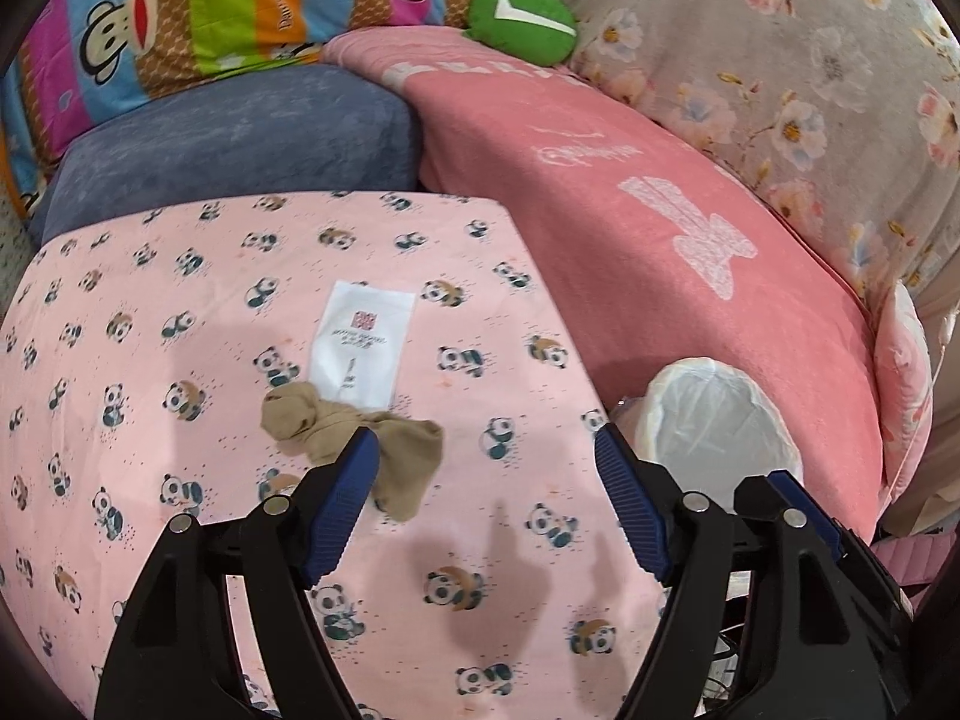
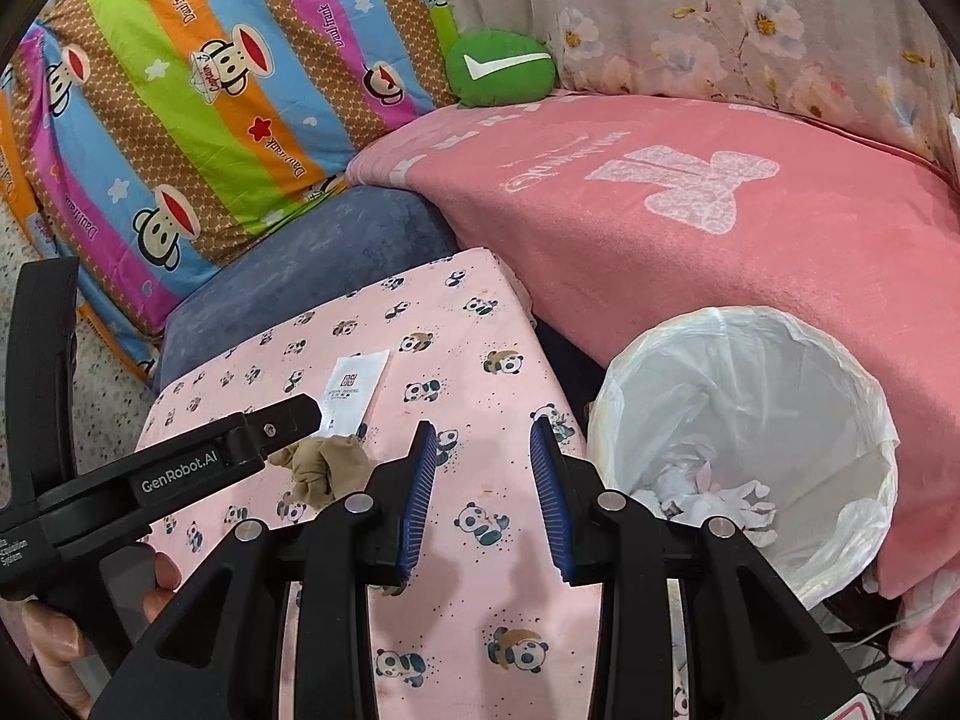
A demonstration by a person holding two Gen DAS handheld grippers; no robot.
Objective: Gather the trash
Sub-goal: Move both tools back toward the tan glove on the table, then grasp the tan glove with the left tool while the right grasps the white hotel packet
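A crumpled tan stocking [image 1: 354, 444] [image 2: 321, 468] lies on the pink panda-print surface [image 1: 180, 372] [image 2: 480, 360], partly over a flat white paper packet [image 1: 363, 351] [image 2: 354, 387]. My left gripper [image 1: 486, 450] hangs open just above the surface, its left finger in front of the stocking's right end, nothing between the pads. In the right wrist view the left gripper [image 2: 300, 414] reaches in from the left beside the stocking. My right gripper [image 2: 483, 438] is open and empty over the panda cloth. A bin with a white liner [image 1: 720, 420] [image 2: 744, 432] stands to the right and holds crumpled white trash [image 2: 714, 498].
A pink blanket [image 1: 660, 240] [image 2: 720, 228] covers the sofa behind the bin. A blue-grey cushion [image 1: 240, 144] [image 2: 312, 270], a striped monkey-print pillow [image 1: 180, 12] [image 2: 210, 96], a green round plush [image 1: 519, 18] [image 2: 501, 69] and floral fabric [image 1: 810, 90] lie behind. A person's hand [image 2: 54, 630] holds the left gripper.
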